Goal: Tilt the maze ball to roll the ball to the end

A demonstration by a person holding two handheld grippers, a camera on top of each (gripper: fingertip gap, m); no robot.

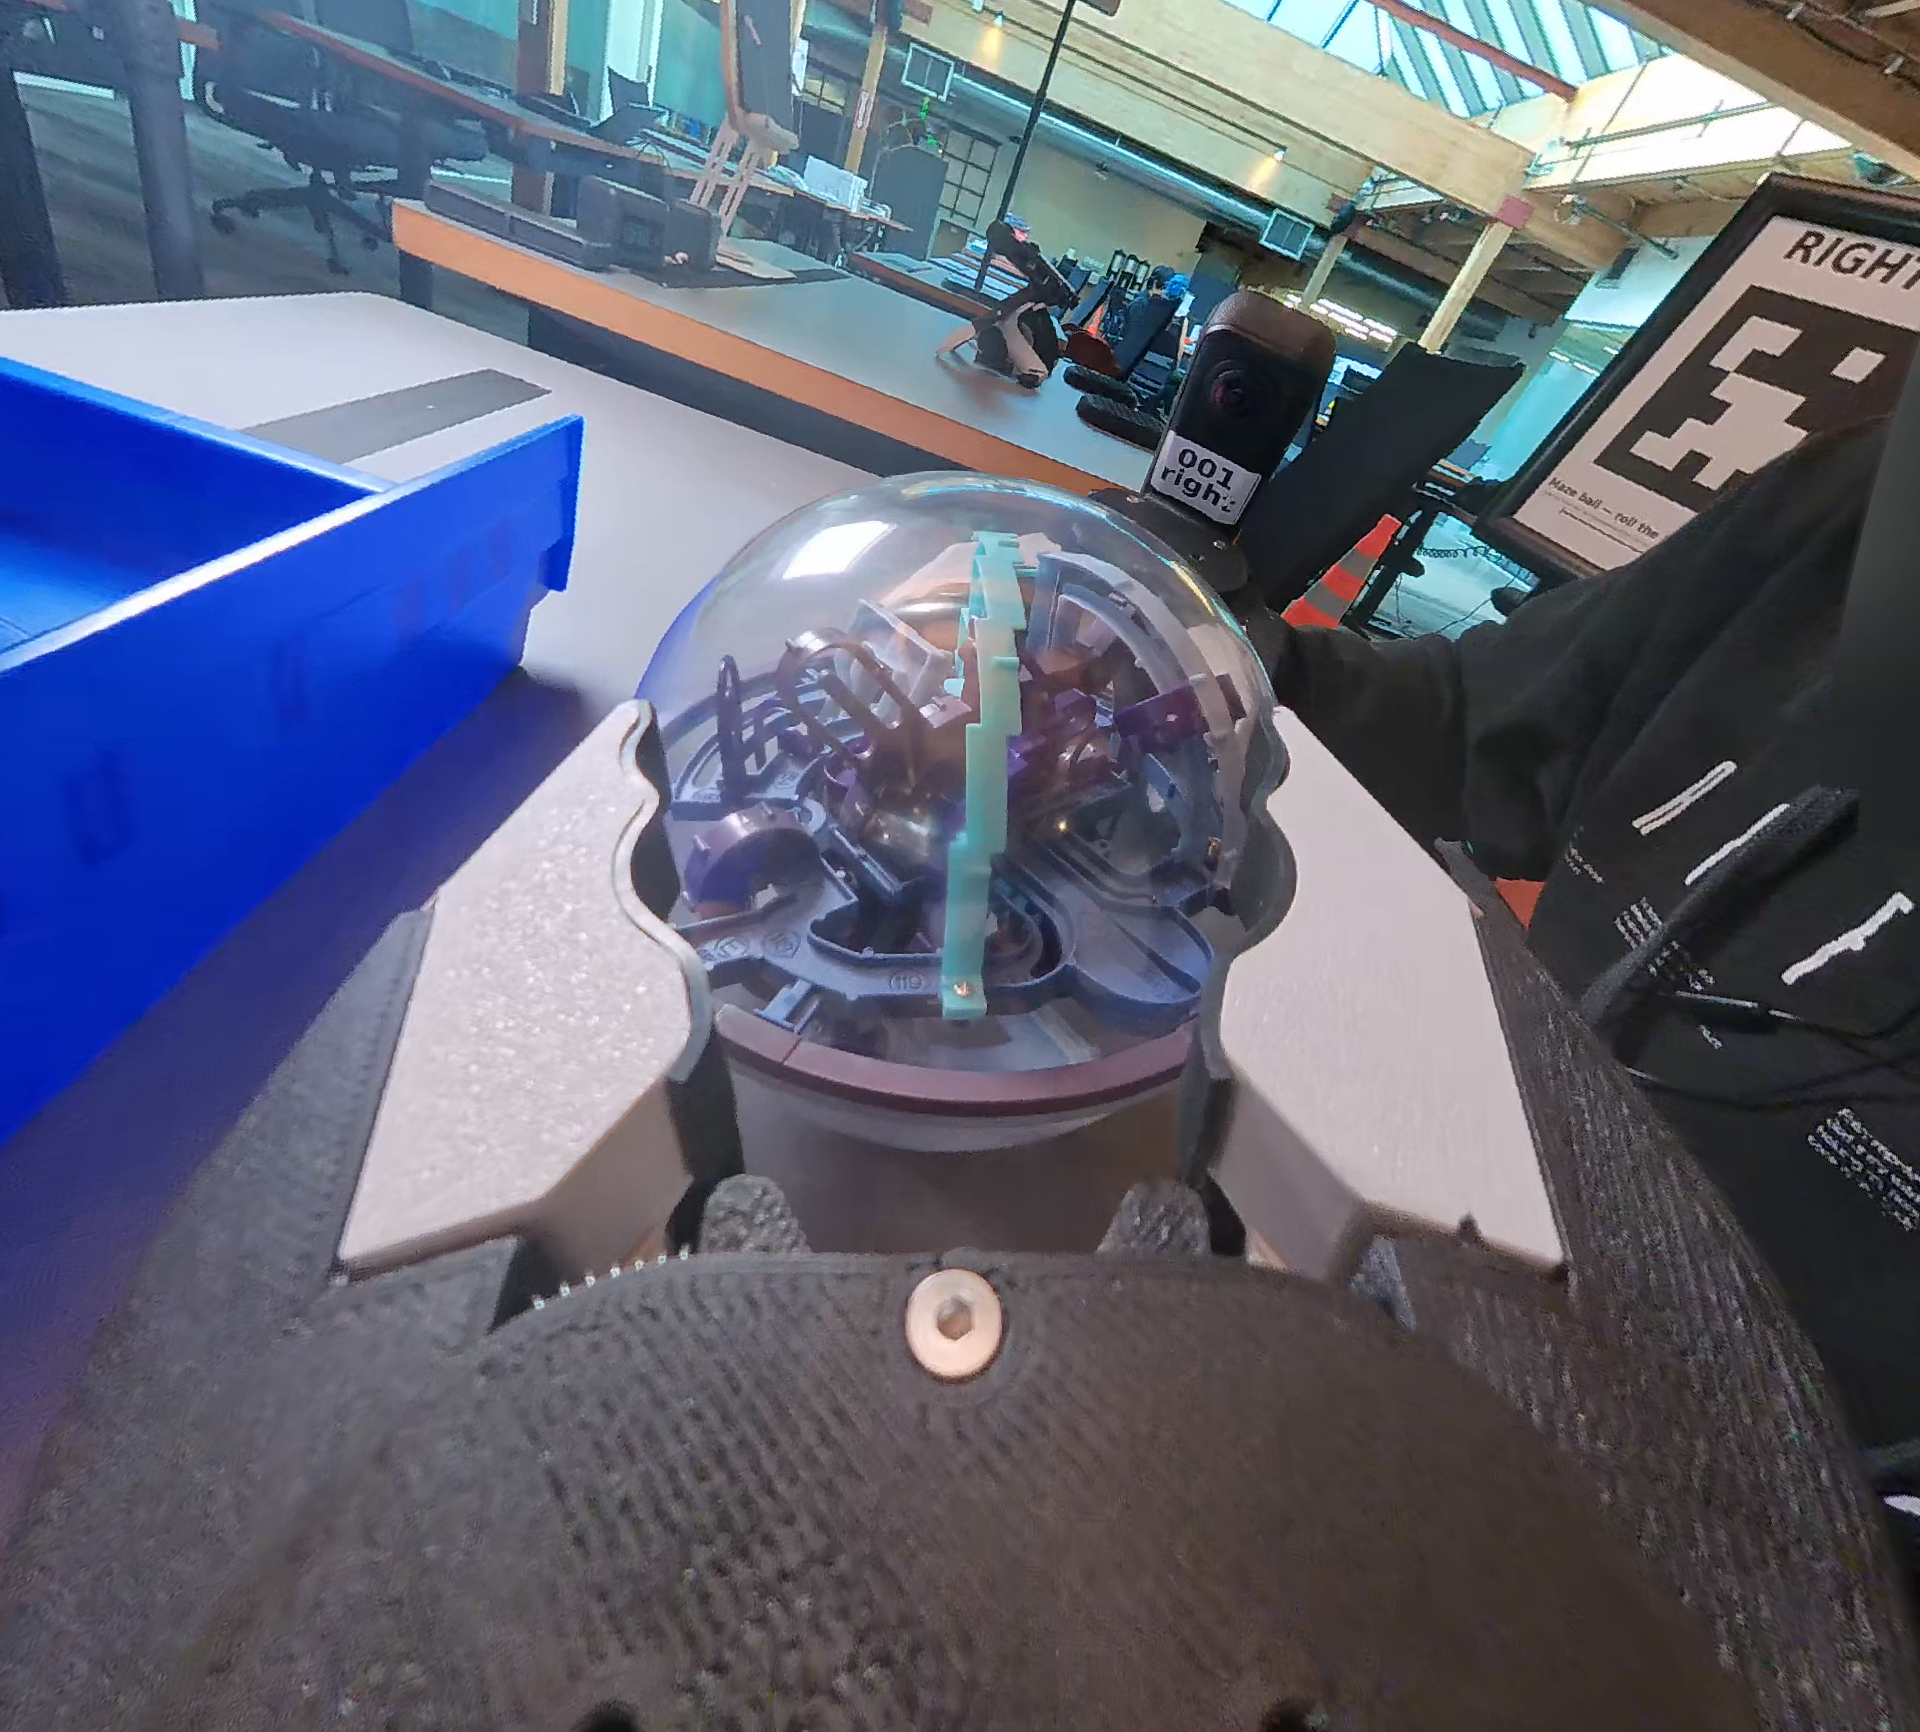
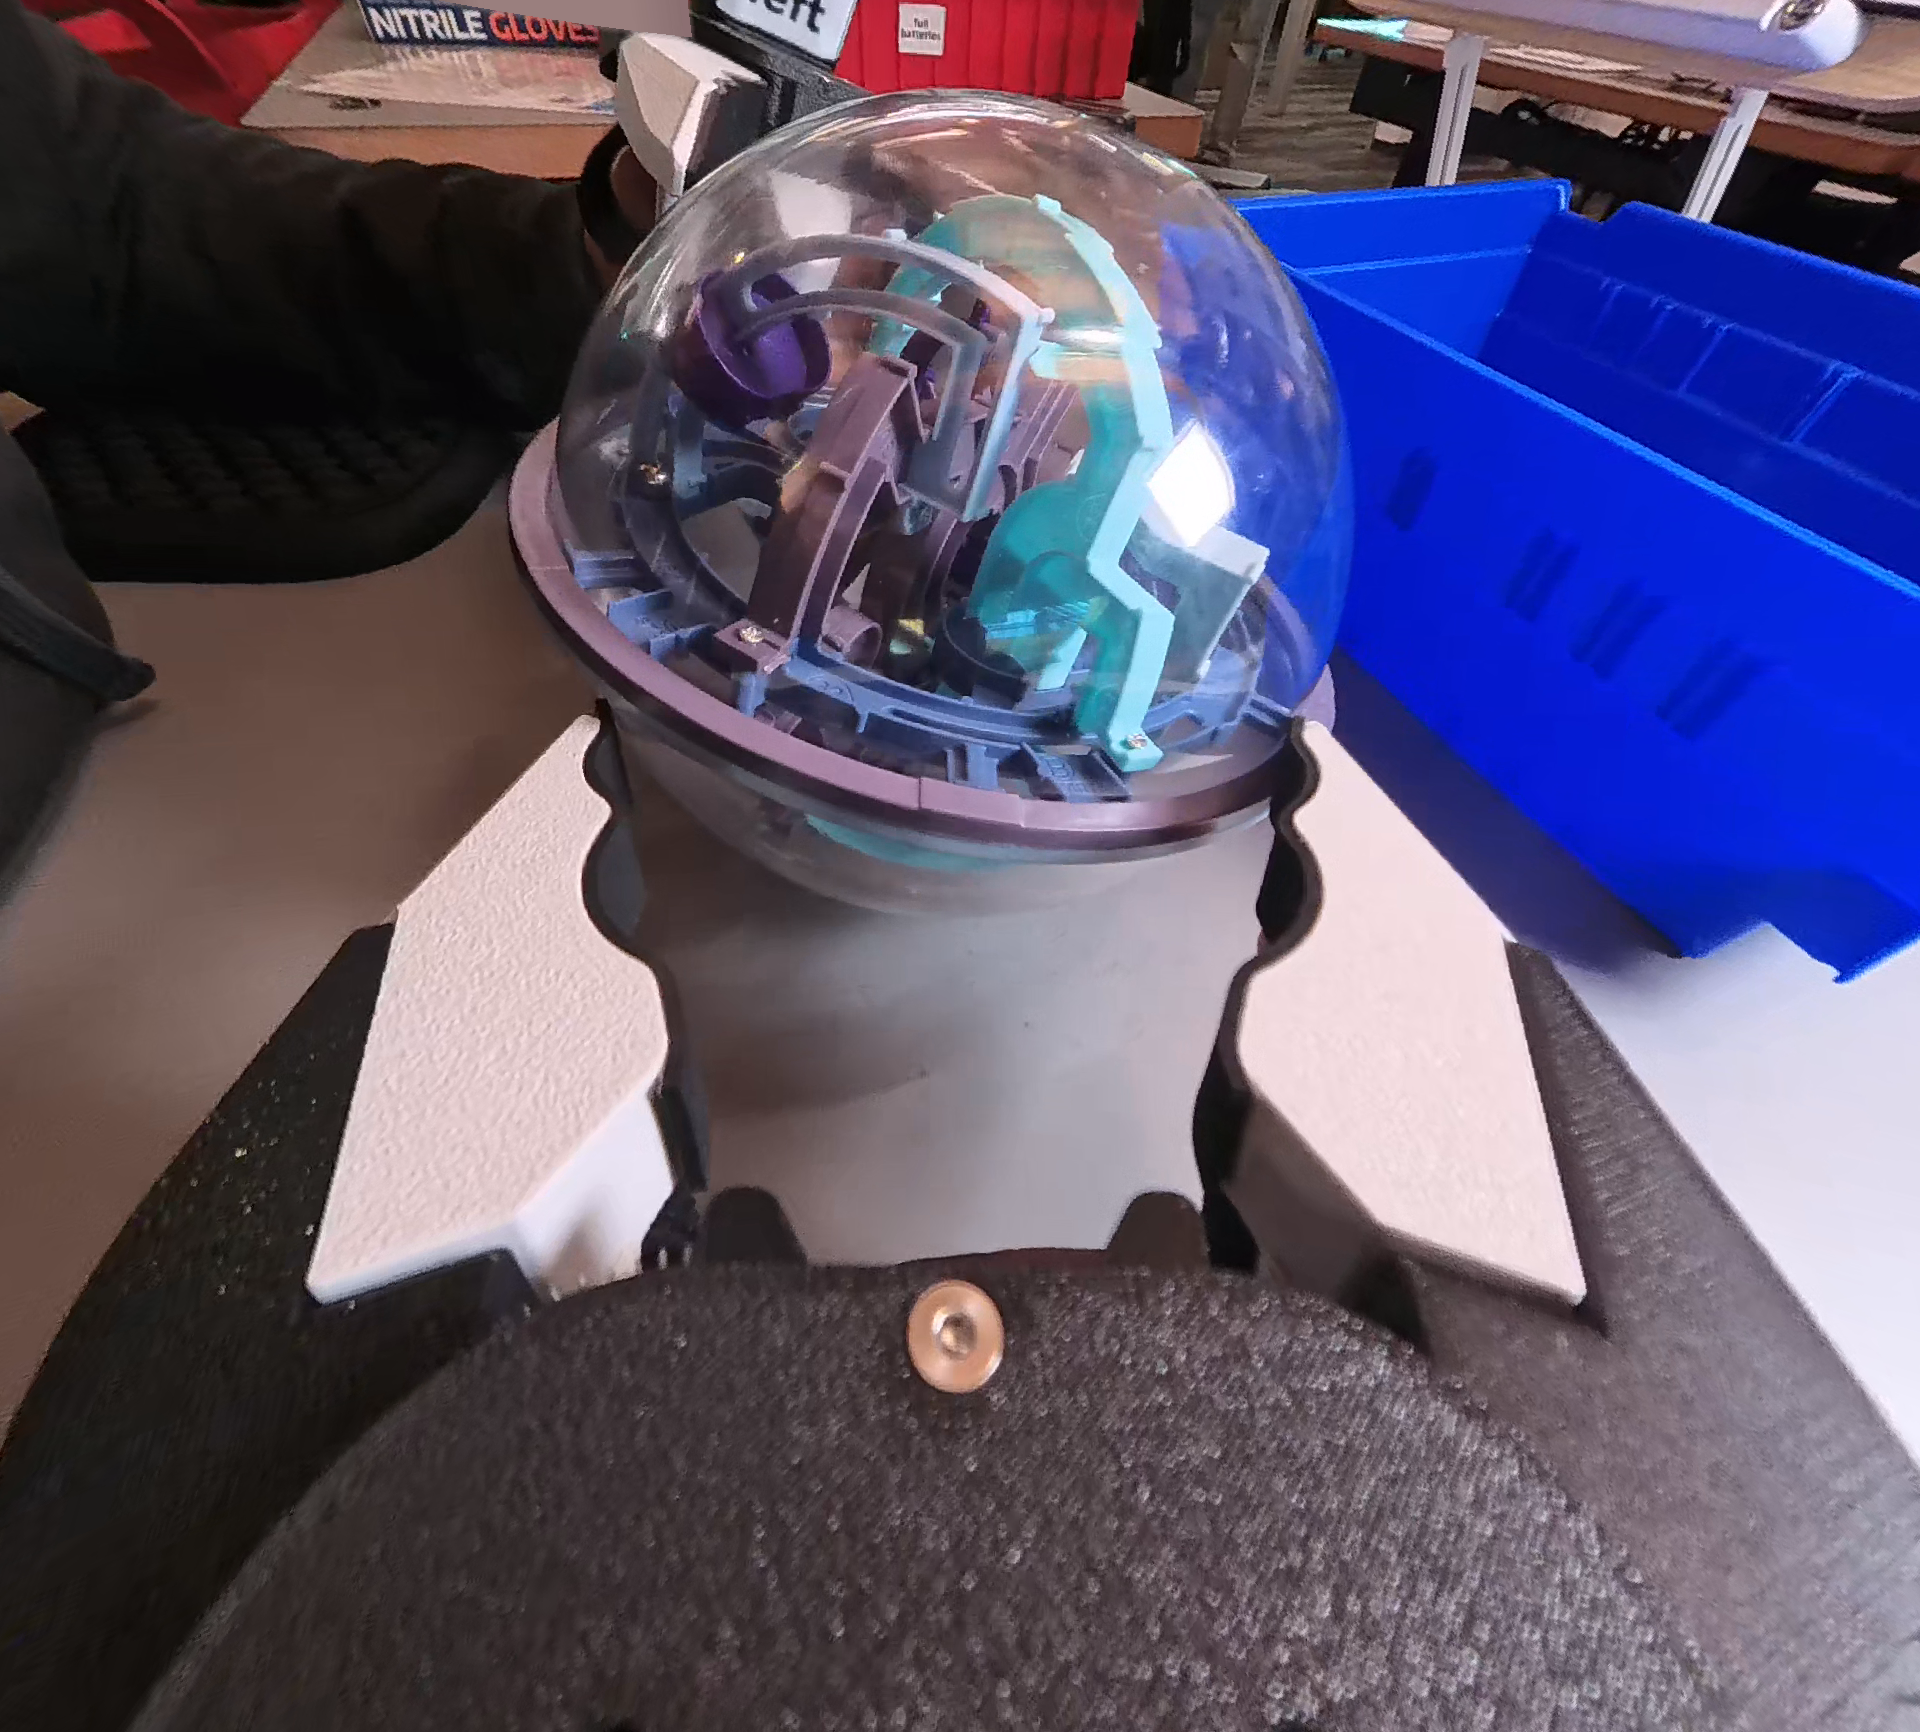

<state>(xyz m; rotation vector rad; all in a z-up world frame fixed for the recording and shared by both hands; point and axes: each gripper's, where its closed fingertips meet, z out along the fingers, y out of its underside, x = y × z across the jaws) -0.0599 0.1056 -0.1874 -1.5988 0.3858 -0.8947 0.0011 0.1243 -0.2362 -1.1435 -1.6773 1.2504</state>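
The maze ball is a clear sphere with purple, blue and teal tracks inside and a dark purple ring around its middle. My left gripper is shut on it, one white finger on each side. My right gripper comes from the opposite side and its fingertips close on the lower half of the maze ball, just under the ring. The right gripper's camera shows behind the sphere, and a left gripper finger shows past it. I cannot pick out the small steel ball for certain.
A blue bin stands on the white table close beside the ball; it also shows in the right wrist view. A person's dark sleeve reaches in. A red crate and a framed marker sign stand farther off.
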